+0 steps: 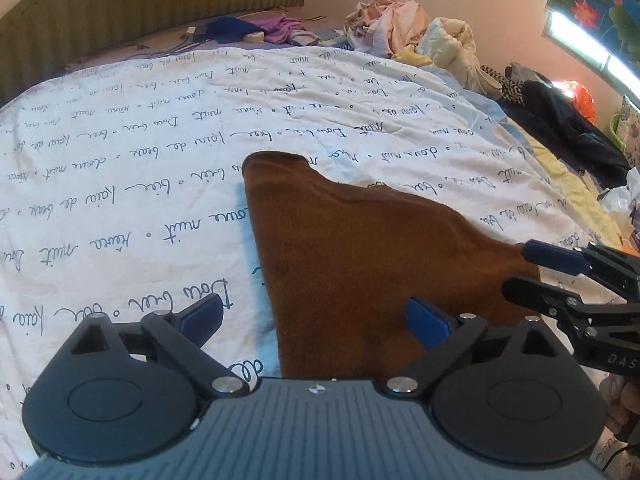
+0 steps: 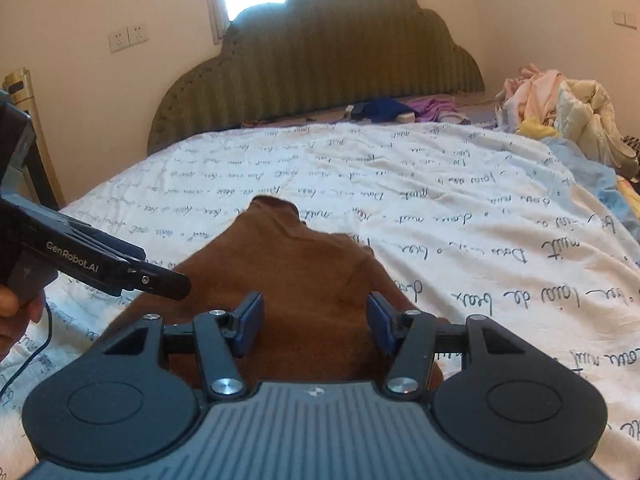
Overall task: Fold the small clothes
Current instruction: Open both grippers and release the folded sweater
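A brown garment (image 1: 360, 248) lies flat on the white script-printed bedsheet (image 1: 120, 160), narrowing to a point at its far end. My left gripper (image 1: 316, 316) hovers open over the near left edge: one blue pad sits above the cloth, the other above the sheet. My right gripper (image 1: 536, 272) enters from the right with its fingers apart around the garment's right corner. In the right wrist view, the right gripper (image 2: 316, 322) is open over the near part of the brown garment (image 2: 304, 272). The left gripper (image 2: 168, 280) reaches in from the left, held by a hand (image 2: 8, 312).
An olive padded headboard (image 2: 320, 72) stands at the far end of the bed. Blue and purple clothes (image 2: 400, 108) lie near it. A heap of pale clothes (image 1: 404, 24) and dark garments (image 1: 568, 128) line the right side. A cable (image 2: 32, 356) hangs from the left gripper.
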Tool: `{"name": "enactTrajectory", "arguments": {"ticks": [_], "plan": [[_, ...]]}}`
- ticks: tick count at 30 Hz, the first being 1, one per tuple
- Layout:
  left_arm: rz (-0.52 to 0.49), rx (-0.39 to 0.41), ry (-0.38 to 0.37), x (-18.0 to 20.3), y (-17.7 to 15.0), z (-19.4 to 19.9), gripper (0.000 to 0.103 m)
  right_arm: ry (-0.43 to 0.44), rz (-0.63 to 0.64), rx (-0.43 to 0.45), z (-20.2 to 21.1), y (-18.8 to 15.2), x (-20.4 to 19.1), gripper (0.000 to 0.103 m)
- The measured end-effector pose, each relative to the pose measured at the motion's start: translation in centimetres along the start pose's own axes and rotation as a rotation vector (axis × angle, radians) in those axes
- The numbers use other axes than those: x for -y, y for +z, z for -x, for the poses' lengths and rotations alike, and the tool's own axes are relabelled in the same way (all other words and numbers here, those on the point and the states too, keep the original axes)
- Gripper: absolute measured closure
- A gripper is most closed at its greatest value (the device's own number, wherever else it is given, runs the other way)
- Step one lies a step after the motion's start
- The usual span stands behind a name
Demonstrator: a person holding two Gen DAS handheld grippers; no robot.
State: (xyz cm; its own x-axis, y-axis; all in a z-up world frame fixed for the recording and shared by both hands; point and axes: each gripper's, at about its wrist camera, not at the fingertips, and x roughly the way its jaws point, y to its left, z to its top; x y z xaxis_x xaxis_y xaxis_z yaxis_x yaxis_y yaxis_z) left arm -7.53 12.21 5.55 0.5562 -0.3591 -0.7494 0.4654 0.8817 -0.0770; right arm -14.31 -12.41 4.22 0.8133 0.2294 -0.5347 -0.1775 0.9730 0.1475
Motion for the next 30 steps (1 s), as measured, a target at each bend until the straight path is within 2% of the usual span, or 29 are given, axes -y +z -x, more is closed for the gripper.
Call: {"name": "enactTrajectory", "arguments": {"ticks": [3, 5, 7, 9, 12, 15, 17, 19, 20, 21, 23, 25, 30], "plan": [[0.033, -0.036, 0.009, 0.0, -0.7, -1.7, 0.006, -0.07, 0.038, -0.091, -2.3, -1.6, 0.6, 0.042], [0.053, -0.06, 0.018, -0.1, -1.5, -3.0, 0.004, -0.047, -0.011, -0.084, -2.2, -2.5, 1.7, 0.036], [0.079, -0.058, 0.014, -0.4, -2.4, -3.6, 0.0, -0.068, -0.021, -0.088, -1.7, -2.9, 2.4, 0.03], [0.102, -0.049, 0.007, -0.7, -2.8, -3.6, 0.0, -0.075, -0.041, -0.088, -0.8, -2.8, 2.6, 0.03], [0.107, -0.04, 0.009, -0.8, -3.1, -2.7, 0.0, -0.09, -0.054, -0.05, 1.3, -2.3, 1.7, 0.029], [0.123, -0.011, 0.008, -0.8, -3.8, -0.9, 0.0, -0.024, -0.085, -0.015, 3.0, -2.4, 0.1, 0.029], [0.119, 0.0, -0.01, -0.7, -4.5, 0.3, 0.001, 0.023, -0.043, -0.022, 3.1, -3.2, -1.5, 0.029], [0.102, -0.005, -0.006, -0.5, -5.7, 0.8, 0.0, -0.02, 0.03, -0.091, 2.0, -4.4, -2.5, 0.028], [0.074, -0.026, 0.006, -0.3, -6.4, 0.6, 0.0, -0.052, 0.047, -0.126, 1.4, -5.3, -2.3, 0.022], [0.051, -0.039, 0.021, -0.2, -7.2, 0.3, 0.0, -0.043, 0.023, -0.136, 1.3, -6.2, -1.4, 0.017], [0.037, -0.026, 0.024, -0.6, -8.8, 0.0, 0.0, 0.002, -0.053, -0.133, 2.0, -6.6, 0.2, 0.017], [0.031, -0.016, 0.03, -1.0, -9.2, 0.7, 0.0, -0.017, -0.075, -0.137, 2.9, -6.2, 0.5, 0.015], [0.109, 0.023, 0.025, -2.3, -9.2, 4.0, 0.0, -0.07, -0.133, -0.09, 5.6, -5.5, -0.5, 0.014]]}}
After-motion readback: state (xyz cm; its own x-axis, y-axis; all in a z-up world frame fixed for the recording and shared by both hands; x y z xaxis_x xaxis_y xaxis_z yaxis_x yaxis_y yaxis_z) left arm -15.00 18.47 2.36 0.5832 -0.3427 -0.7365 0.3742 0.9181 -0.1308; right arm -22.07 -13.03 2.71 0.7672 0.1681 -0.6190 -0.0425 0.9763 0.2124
